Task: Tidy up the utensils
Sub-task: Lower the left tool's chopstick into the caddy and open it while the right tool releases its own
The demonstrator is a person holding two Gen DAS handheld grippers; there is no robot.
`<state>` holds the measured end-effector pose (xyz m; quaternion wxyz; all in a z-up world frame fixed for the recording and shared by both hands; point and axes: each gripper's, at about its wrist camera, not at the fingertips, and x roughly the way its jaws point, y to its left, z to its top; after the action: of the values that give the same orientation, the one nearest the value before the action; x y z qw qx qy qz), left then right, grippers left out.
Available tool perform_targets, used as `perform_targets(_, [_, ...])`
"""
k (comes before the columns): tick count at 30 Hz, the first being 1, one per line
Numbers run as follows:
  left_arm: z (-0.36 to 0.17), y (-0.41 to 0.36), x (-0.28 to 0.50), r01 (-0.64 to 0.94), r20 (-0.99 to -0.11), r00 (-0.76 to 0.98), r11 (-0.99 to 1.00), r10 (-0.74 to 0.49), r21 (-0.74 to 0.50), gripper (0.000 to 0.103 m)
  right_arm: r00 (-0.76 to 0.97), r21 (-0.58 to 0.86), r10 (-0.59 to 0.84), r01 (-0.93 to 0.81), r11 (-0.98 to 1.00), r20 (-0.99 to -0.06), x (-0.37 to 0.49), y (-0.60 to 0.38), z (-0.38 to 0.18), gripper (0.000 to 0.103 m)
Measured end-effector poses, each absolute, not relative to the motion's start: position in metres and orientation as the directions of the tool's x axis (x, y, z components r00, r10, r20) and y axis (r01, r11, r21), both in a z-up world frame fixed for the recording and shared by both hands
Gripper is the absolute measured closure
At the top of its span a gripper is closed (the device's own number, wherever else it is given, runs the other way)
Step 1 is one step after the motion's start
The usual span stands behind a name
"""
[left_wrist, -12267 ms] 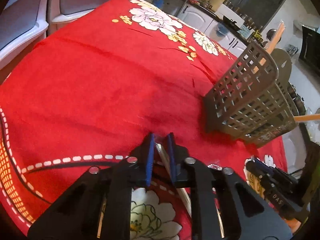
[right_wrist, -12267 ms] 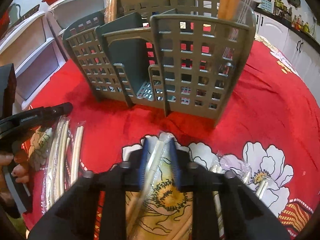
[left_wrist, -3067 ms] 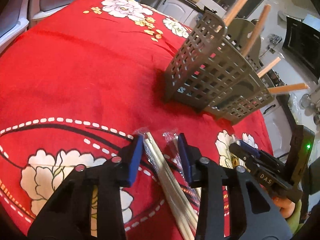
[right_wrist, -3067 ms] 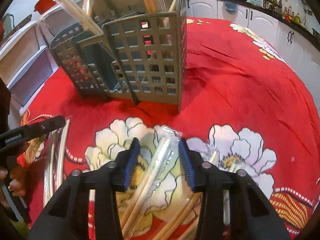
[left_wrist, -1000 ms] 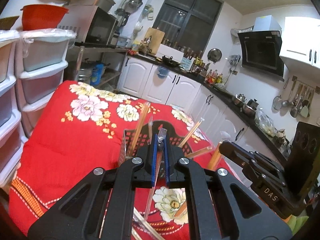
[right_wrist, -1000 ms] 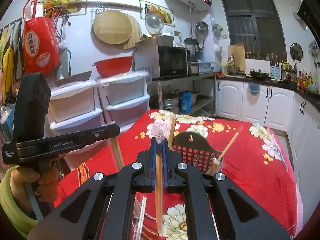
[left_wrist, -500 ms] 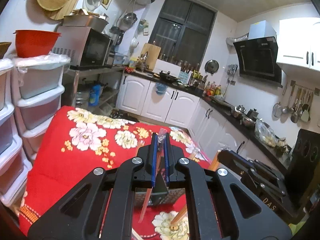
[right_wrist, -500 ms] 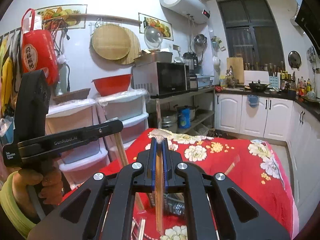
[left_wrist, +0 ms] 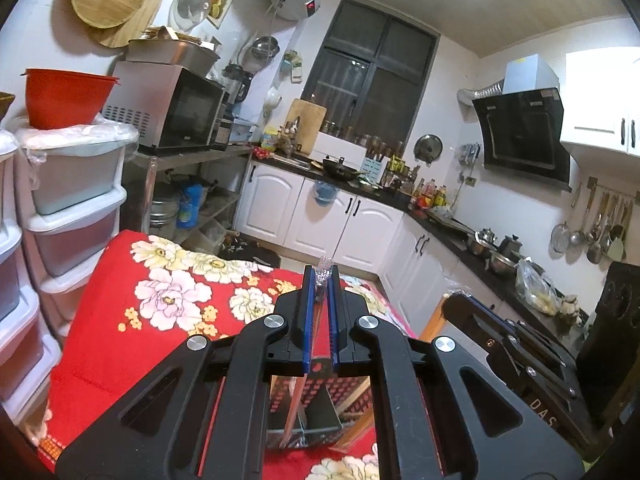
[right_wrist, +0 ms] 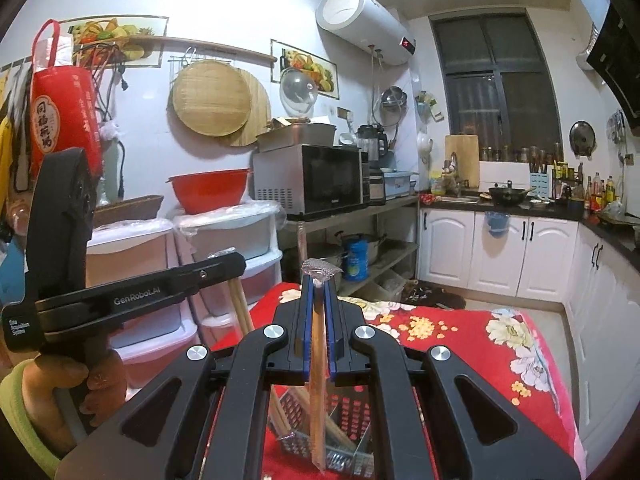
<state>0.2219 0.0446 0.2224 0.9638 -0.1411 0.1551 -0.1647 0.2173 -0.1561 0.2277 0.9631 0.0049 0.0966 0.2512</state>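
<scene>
Chopsticks, wrapped in clear plastic, one pack per tool. Your left gripper [left_wrist: 320, 280] is clamped nearly closed on a wrapped pair [left_wrist: 298, 396]; wrapper tip pokes above the blue pads [left_wrist: 306, 316], sticks hang down toward the grey utensil basket [left_wrist: 304, 432] below. Your right gripper [right_wrist: 317, 284] is likewise pinched tight on its own wrapped chopsticks [right_wrist: 318, 400], hanging upright over the basket [right_wrist: 344, 412], lower end at the level of the basket's front edge. Basket sits on the red floral tablecloth [right_wrist: 460, 344] and already carries loose chopsticks [right_wrist: 276, 408], leaning. Your left hand [right_wrist: 52, 396] grips the other tool's handle at frame left.
</scene>
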Motion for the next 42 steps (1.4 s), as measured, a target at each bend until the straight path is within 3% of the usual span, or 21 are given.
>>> perform_targets(9, [0.218, 0.045, 0.242, 0.261, -0.251, 0.902, 0.907, -0.351, -0.332, 0.101, 0.888, 0.045, 0.428, -0.427, 0.903, -0.169, 0.241, -0.157, 0.225, 0.097])
perform_targets(42, [0.136, 0.042, 0.275, 0.224, -0.362, 0.863, 0.910, -0.351, -0.349, 0.101, 0.882, 0.049, 0.336, -0.340, 0.939, -0.331, 0.304, -0.133, 0.140, 0.097])
